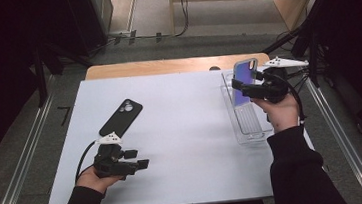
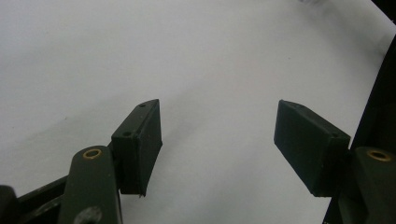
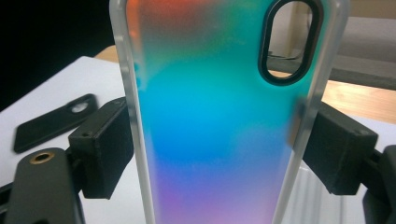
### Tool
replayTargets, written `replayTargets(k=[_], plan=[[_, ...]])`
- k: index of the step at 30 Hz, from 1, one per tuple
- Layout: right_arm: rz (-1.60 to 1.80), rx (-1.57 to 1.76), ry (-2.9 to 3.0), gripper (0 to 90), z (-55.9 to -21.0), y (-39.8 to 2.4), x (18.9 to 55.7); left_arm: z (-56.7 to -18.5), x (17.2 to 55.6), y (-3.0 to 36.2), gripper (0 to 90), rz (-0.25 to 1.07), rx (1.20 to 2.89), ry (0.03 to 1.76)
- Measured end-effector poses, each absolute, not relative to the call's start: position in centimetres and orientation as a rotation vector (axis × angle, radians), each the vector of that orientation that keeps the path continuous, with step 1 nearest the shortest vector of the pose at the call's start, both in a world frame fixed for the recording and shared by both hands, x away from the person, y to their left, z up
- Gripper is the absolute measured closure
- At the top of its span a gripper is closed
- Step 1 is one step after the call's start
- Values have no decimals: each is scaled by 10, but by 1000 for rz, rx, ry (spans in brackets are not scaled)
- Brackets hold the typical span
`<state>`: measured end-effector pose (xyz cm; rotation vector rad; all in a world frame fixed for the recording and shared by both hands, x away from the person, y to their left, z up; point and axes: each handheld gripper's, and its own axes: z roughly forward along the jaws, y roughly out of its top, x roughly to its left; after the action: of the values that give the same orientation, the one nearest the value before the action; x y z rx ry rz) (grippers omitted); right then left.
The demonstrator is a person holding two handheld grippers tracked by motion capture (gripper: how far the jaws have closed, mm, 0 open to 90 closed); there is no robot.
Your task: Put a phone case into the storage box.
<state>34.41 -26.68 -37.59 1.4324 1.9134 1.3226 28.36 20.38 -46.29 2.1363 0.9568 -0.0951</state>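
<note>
Where the clear tray (image 1: pixel 238 126) lies at the right side of the white board (image 1: pixel 182 132), the right gripper (image 1: pixel 248 86) holds a rainbow phone case (image 1: pixel 245 78) above the tray's far end. This case stands upright, its camera opening at the top. In the right gripper view the rainbow phone case (image 3: pixel 219 121) sits squarely between the two black jaws: one pad (image 3: pixel 105 147) presses on its left edge, and the other pad (image 3: pixel 338 149) presses on its right edge, so the jaws are closed on the case across its width. Its frosted rim shows along both long sides, and the colours run from orange at the top through green and blue to violet at the bottom.

Well to the left of the tray, a black phone case (image 1: pixel 120 117) lies flat on the board with its camera opening pointing away from the person. Nearer the person than that black case, and well apart from the tray, the left gripper (image 1: pixel 137 159) is held low over the board. In the left gripper view its jaws stand wide apart over bare white board (image 2: pixel 196 56), with nothing between the pads.
</note>
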Motion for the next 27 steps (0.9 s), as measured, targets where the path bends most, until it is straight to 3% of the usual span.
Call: replayTargets(k=[27], plan=[[1247, 1561, 1835, 154, -377, -278, 415, -464, 285, 207, 324, -92, 2115, 972]])
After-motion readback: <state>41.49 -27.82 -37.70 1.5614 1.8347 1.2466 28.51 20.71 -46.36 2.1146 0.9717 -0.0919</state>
